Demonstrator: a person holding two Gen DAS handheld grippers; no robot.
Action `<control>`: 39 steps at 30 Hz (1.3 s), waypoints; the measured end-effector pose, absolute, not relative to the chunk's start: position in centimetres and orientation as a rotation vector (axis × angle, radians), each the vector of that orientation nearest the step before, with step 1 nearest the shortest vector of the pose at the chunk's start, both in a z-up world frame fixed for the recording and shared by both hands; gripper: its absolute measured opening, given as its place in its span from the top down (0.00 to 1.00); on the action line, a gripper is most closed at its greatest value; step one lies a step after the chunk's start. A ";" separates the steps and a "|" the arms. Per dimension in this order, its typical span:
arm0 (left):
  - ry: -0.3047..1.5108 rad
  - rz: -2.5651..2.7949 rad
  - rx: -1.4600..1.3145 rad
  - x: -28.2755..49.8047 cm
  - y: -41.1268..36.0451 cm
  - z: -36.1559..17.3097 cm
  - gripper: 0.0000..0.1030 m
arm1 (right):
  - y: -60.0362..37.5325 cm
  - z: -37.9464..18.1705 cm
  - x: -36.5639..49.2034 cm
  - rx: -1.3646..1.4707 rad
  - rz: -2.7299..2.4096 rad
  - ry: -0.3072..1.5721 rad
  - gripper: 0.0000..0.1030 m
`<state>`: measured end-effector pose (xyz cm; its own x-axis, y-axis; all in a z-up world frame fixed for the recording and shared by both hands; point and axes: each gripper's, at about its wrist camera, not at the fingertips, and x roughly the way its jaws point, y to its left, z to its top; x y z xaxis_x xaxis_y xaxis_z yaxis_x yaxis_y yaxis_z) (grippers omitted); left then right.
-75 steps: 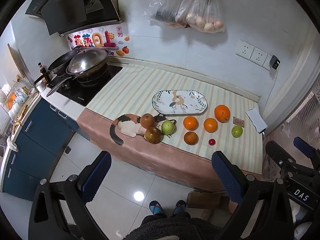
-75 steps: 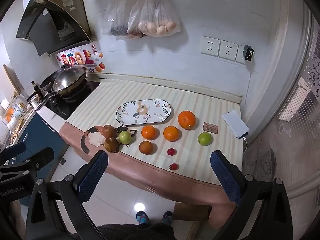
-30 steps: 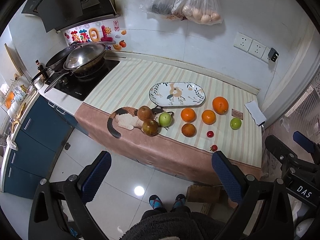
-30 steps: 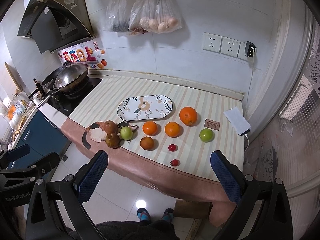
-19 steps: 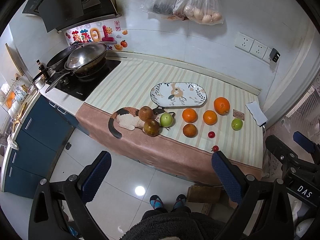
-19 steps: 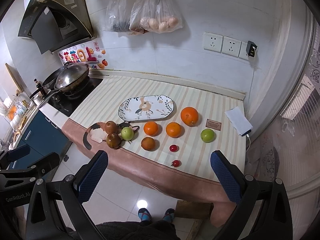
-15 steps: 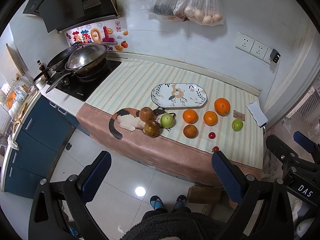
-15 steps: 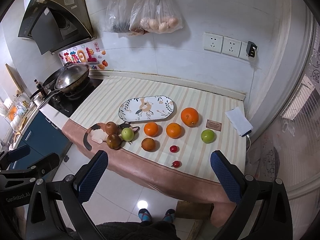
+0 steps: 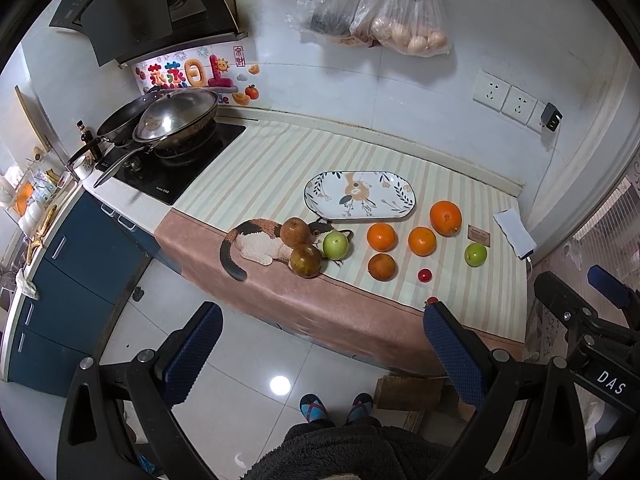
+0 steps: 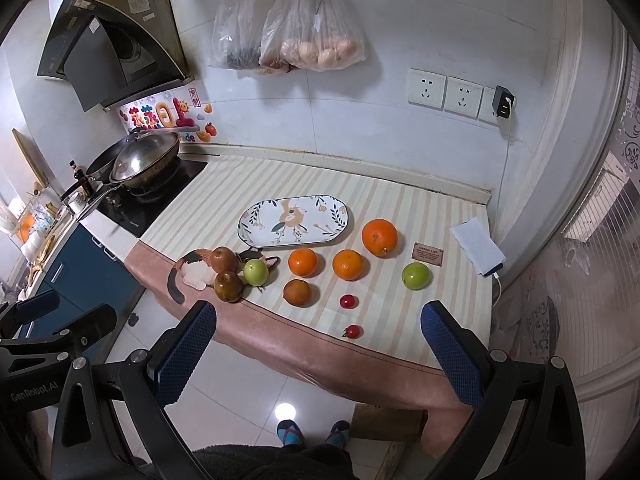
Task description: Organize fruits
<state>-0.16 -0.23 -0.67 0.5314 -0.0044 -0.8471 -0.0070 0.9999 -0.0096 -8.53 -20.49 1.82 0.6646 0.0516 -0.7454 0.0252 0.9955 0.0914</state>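
Observation:
An oval patterned plate (image 9: pixel 359 199) (image 10: pixel 295 219) lies bare on the striped counter cloth. In front of it sit several oranges, the largest (image 9: pixel 445 217) (image 10: pixel 379 237) to the right, and a darker one (image 10: pixel 297 292) nearer the edge. Two green apples (image 9: pixel 335 245) (image 10: pixel 415 275), two brown fruits (image 9: pixel 305 260) (image 10: pixel 228 286) and two small red tomatoes (image 10: pixel 347 301) lie around them. My left gripper (image 9: pixel 320 352) and right gripper (image 10: pixel 320 348) are both open and hang over the floor, well short of the counter, holding nothing.
A wok (image 9: pixel 176 118) stands on the hob at the left. Bags (image 10: pixel 312 40) hang on the wall. A small card (image 10: pixel 427 254) and a white power bank (image 10: pixel 478 251) lie at the counter's right. A person's slippered feet (image 9: pixel 336 406) stand on the floor below.
Both views have drifted slightly; the counter and fruit sit a little lower and closer in frame than a second ago. Nothing on the counter has moved, and both grippers stay open.

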 end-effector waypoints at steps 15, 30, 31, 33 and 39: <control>1.000 -0.002 -0.021 1.0 0.4 -0.1 0.00 | -20.2 2.3 -7.5 0.130 0.006 0.844 0.00; 0.982 0.119 0.009 10.1 6.0 -5.7 0.00 | -19.6 -3.0 -0.5 0.255 -0.103 0.914 0.00; 1.005 0.126 0.004 11.0 6.4 -6.6 0.00 | -19.9 -3.6 0.3 0.260 -0.117 0.927 0.00; 1.053 0.122 -0.010 12.7 6.6 -8.2 0.00 | -20.6 -4.8 1.6 0.266 -0.145 0.947 0.00; 1.199 0.074 -0.069 17.9 4.8 -12.7 0.00 | -24.0 -8.6 7.2 0.287 -0.202 1.019 0.00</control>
